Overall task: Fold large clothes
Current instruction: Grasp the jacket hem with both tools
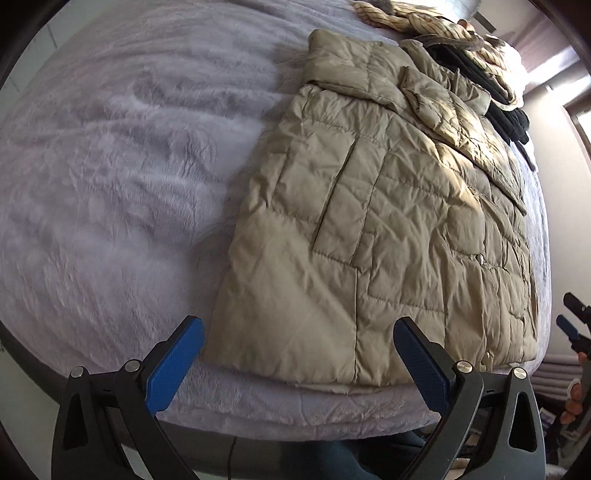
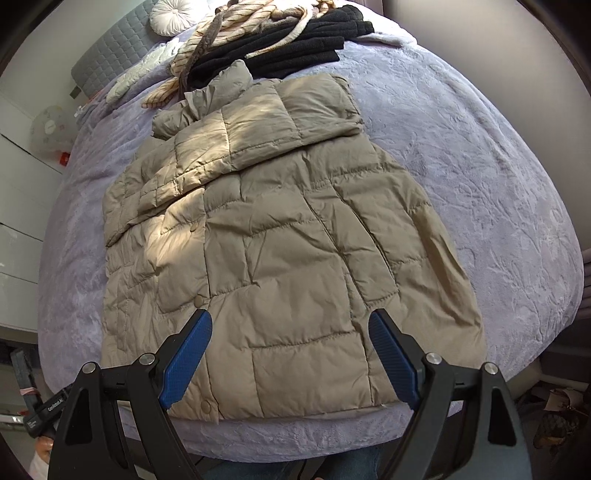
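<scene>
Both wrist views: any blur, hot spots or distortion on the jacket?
Left wrist: blanket smeared by motion blur, jacket fairly sharp, sunlit patches toward its right side. Right wrist: sharp overall, a bright sun patch on the jacket. Both: strong fisheye bulge, dark vignette corners.

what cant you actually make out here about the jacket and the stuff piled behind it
- Underside of the tan quilted jacket: hidden in both wrist views by the jacket itself.
- Its sleeves: seem folded across the chest; cuffs not clear in either view.
- Black garment and striped fabric: tangled and overlapping, types unclear.
- Left of the bed cover: blurred in the left wrist view.
- Right gripper there: cut off by the frame edge.
</scene>
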Tool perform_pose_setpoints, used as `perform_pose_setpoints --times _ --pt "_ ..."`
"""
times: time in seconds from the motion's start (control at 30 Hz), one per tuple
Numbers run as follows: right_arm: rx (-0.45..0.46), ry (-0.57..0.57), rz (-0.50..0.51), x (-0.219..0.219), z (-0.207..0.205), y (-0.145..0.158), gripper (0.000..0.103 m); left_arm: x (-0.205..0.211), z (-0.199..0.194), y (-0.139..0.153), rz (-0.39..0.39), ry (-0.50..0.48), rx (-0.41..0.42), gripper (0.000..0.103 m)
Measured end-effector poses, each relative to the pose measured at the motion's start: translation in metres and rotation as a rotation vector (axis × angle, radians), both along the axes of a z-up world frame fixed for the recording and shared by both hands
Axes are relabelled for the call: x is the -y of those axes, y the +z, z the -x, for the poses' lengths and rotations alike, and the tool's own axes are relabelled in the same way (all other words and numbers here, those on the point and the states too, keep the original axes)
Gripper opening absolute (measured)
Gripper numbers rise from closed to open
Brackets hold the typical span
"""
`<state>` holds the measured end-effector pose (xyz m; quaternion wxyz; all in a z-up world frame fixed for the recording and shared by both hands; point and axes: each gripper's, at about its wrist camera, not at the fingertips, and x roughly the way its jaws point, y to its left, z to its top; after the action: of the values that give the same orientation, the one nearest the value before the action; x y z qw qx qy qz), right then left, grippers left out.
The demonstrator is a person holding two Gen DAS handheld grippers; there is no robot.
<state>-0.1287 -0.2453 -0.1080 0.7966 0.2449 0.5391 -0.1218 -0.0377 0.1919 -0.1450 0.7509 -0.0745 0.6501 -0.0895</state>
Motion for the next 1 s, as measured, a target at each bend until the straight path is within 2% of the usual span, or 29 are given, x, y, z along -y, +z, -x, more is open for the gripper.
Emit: perform_pose_setpoints --times 0.2,0.4,0.53,0.67,0.87,0.93,0.97,1.0 --pt "-0.030 -0.130 -0.224 0.046 0.041 -0.031 0.089 -0.004 0.028 -0.016 0.123 0.079 -0.076 0.103" --pt "-0.009 -0.310 -0.463 0.080 0.083 -0.064 0.089 -0.003 0.036 -0.039 0.235 0.131 -0.163 0.103" --pt "-0.004 -0.404 -0.553 0.090 0.100 -0.087 0.089 -0.004 0.033 -0.049 0.319 0.163 -0.181 0.103" --pt "0.000 -0.443 -0.630 0.089 0.103 -0.106 0.089 0.003 0.023 -0.058 0.393 0.180 -0.194 0.103" --pt "0.035 -0.484 -0.709 0.085 0.095 -0.122 0.089 0.023 0.009 -0.067 0.397 0.121 -0.203 0.102" --pt "0.052 -0.503 -0.728 0.085 0.094 -0.123 0.089 0.024 0.006 -0.066 0.412 0.100 -0.192 0.085" --pt "0.061 -0.514 -0.735 0.084 0.093 -0.124 0.089 0.025 0.003 -0.066 0.413 0.087 -0.197 0.059" --pt "0.068 -0.526 -0.741 0.085 0.093 -0.125 0.087 0.026 0.000 -0.068 0.406 0.076 -0.207 0.040"
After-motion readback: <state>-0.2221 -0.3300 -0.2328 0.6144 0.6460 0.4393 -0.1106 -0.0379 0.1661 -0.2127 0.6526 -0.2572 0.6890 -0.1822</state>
